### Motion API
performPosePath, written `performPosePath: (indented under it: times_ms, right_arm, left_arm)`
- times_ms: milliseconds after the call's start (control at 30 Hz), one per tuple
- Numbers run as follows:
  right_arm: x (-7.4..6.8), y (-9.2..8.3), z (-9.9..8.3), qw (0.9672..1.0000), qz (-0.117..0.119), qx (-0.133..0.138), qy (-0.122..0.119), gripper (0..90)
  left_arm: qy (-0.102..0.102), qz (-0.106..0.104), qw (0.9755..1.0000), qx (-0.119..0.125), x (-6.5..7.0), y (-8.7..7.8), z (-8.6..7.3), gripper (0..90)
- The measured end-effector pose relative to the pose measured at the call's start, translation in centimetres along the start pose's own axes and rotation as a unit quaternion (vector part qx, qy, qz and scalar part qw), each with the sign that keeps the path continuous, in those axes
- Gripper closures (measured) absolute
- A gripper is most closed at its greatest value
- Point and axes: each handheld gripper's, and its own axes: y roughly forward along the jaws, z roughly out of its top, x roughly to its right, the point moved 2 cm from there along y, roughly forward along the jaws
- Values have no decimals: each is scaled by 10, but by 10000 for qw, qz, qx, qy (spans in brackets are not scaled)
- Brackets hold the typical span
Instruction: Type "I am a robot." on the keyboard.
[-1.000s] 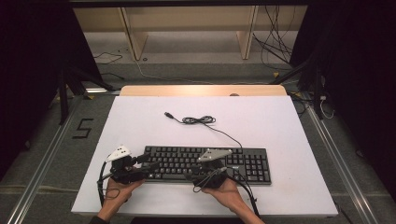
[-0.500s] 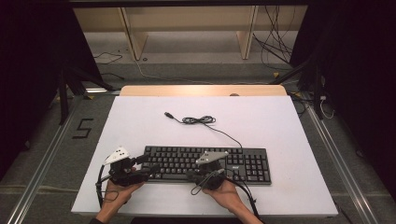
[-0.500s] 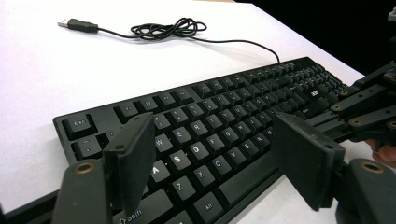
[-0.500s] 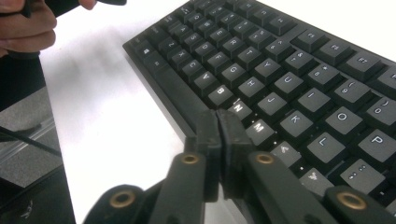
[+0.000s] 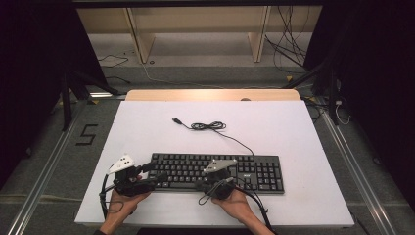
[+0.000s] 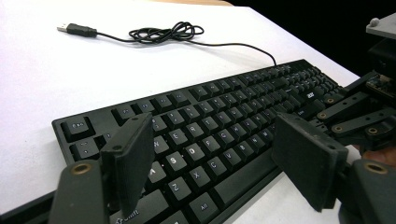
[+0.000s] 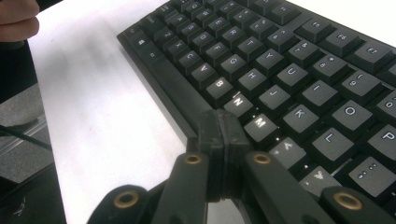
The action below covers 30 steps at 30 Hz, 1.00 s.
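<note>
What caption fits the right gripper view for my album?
Right gripper, jaws shut together, its tip over the black keyboard by the space bar.

From up high I get an evenly lit white table [image 5: 293, 127] against nearly black surroundings, the picture soft and a bit grainy. My left gripper view is sharp on the keyboard [image 6: 224, 126], though the near pads blur (too close to focus). On the right gripper view, the keys glint faintly, a soft shadow lies beside the keyboard's front edge, and the top left corner is blurred.
</note>
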Motion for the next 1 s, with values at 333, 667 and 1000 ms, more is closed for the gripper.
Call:
performPosePath:
  times_ms: [333, 667, 1000]
  right_arm:
    - [1, 1, -1, 10000, -13, -31, 26, 900]
    - [2, 4, -2, 9999, -44, -101, -31, 900]
    - [2, 4, -3, 9999, -46, -80, -51, 900]
  left_arm:
    - [11, -7, 10000, 7, 1, 0, 0, 293]
    - [19, -14, 10000, -2, 2, 0, 0, 293]
    - [26, 1, 10000, -20, 1, 1, -1, 294]
